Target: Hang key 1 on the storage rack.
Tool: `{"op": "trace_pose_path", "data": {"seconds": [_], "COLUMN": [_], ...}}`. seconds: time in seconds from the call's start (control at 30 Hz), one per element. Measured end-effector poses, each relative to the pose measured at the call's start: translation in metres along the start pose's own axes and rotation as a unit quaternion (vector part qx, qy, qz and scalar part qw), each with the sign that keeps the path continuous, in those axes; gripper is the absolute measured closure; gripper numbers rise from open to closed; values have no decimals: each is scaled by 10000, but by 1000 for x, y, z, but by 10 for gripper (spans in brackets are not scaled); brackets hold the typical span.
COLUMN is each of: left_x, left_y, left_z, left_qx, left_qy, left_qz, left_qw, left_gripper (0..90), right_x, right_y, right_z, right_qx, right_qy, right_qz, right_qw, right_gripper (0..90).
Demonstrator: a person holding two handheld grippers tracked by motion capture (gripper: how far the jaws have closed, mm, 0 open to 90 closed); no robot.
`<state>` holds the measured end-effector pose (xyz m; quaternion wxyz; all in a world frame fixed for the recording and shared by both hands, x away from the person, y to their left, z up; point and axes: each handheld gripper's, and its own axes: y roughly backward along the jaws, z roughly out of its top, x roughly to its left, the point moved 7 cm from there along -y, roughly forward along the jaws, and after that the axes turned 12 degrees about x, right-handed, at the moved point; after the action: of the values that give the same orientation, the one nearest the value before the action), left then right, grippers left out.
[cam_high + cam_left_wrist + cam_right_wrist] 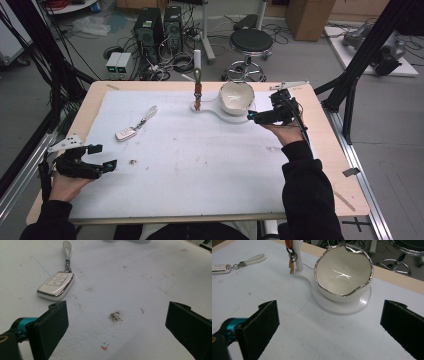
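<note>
I count one key fob (126,133) on the bench (200,160), lying flat at the left with its strap (148,116) stretched toward the far side. My left gripper (102,156) sits near it, jaws released and empty. One bowl (236,96) stands on a white stand (226,119) at the far edge, with one small key (198,103) hanging from its post. My right gripper (252,116) is just beside the bowl, jaws spread and empty.

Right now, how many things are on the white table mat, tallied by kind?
White-and-silver car key fob with strap: 1
White egg-shaped bowl with silver rim: 1
White stand with post: 1
Small hanging keys: 1 bunch
Total: 4
</note>
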<state>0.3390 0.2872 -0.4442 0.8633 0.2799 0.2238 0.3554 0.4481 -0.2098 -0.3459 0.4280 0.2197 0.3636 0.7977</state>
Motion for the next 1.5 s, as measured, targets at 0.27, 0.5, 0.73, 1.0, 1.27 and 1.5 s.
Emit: {"op": "trace_pose_path", "data": {"seconds": [0.27, 0.5, 0.73, 1.0, 1.27, 1.5], "left_x": [1, 1, 1, 3, 3, 4], "left_y": [1, 0, -1, -2, -3, -2], "left_z": [0, -1, 0, 0, 0, 0], "left_qx": [-11, 7, 11, -10, 15, 24], "left_qy": [17, 8, 19, 51, 48, 55], "left_qz": [14, 20, 14, 5, 13, 32], "left_qw": [10000, 10000, 10000, 10000, 10000, 10000], "left_gripper": [51, 51, 51, 51, 51, 51], "right_x": [-5, -4, -1, -1, -4, -4], "right_y": [5, 5, 0, -3, -9, -12], "right_z": [-21, -35, -53, -70, -91, -104], "right_qx": [-210, -260, -274, -250, -307, -431], "right_qy": [-109, -49, -17, -74, -185, -186], "right_qz": [-70, -109, -144, -164, -97, -134], "right_qw": [9997, 9996, 9995, 9995, 9993, 9988], "right_gripper": [11, 11, 11, 11, 11, 11]}}
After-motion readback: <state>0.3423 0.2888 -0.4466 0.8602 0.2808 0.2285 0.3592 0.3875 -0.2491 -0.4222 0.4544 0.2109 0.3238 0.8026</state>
